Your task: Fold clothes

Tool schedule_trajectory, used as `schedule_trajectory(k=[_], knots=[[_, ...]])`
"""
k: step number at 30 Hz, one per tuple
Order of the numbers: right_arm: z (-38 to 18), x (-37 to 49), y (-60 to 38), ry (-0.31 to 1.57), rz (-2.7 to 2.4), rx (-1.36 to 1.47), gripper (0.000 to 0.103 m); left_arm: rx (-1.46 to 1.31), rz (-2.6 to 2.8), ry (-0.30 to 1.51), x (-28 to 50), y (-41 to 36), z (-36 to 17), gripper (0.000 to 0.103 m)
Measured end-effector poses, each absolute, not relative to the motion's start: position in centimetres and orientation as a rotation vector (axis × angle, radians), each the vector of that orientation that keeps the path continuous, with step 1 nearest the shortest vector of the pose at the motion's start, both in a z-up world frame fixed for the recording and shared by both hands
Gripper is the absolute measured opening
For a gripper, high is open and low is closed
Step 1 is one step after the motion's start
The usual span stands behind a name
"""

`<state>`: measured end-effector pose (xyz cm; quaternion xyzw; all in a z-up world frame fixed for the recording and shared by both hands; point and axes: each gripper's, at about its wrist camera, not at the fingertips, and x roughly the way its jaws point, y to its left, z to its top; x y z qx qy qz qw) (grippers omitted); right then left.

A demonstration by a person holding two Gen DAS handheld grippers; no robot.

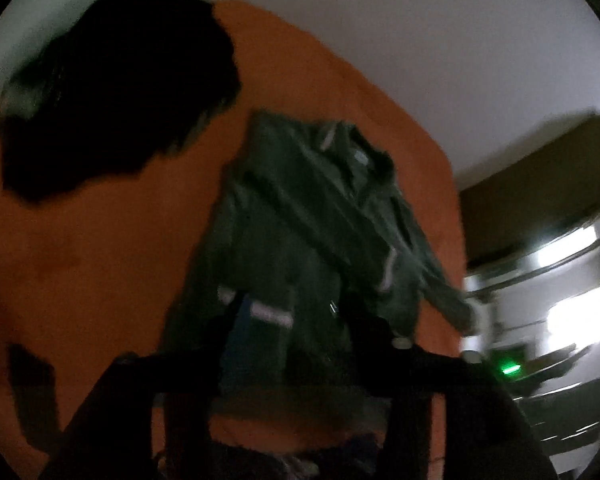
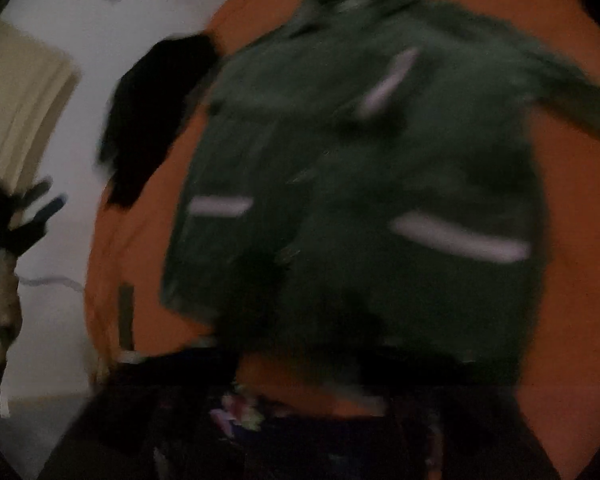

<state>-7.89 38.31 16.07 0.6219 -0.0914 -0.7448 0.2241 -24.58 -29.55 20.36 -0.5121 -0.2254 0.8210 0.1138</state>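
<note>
- A dark green jacket (image 1: 300,224) with pale reflective strips is seen spread on the orange cover (image 1: 92,264), one sleeve trailing off toward the cover's right edge.
- A black garment (image 1: 116,92) is seen heaped at the far left of the cover, apart from the jacket.
- The left gripper (image 1: 296,344) is held over the jacket's near hem, fingers parted, nothing pinched.
- The right gripper (image 2: 320,364) is badly blurred; its jaw state cannot be told.
</note>
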Motion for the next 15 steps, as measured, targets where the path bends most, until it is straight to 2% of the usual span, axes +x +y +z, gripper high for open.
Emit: schedule_trajectory(k=[2, 6, 12, 15], knots=[[17.2, -12.3, 43.0, -0.319, -2.142, 1.808, 0.055, -1.542, 2.448, -0.582, -28.6, -26.5, 19.6, 0.058], [18.5, -19.9, 52.0, -0.562, -2.342, 1.825, 0.055, -1.563, 2.381, -0.582, -37.0, -20.8, 15.3, 0.058], [16.1, -22.9, 69.3, -1.02, -2.566, 1.82, 0.055, -1.633, 2.266, -0.812, -45.8, -18.5, 8.4, 0.058], [13.5, -23.1, 76.1, -1.169, -2.648, 1.848, 0.055, -1.675, 2.209, -0.923, -49.4, -18.7, 6.8, 0.058]])
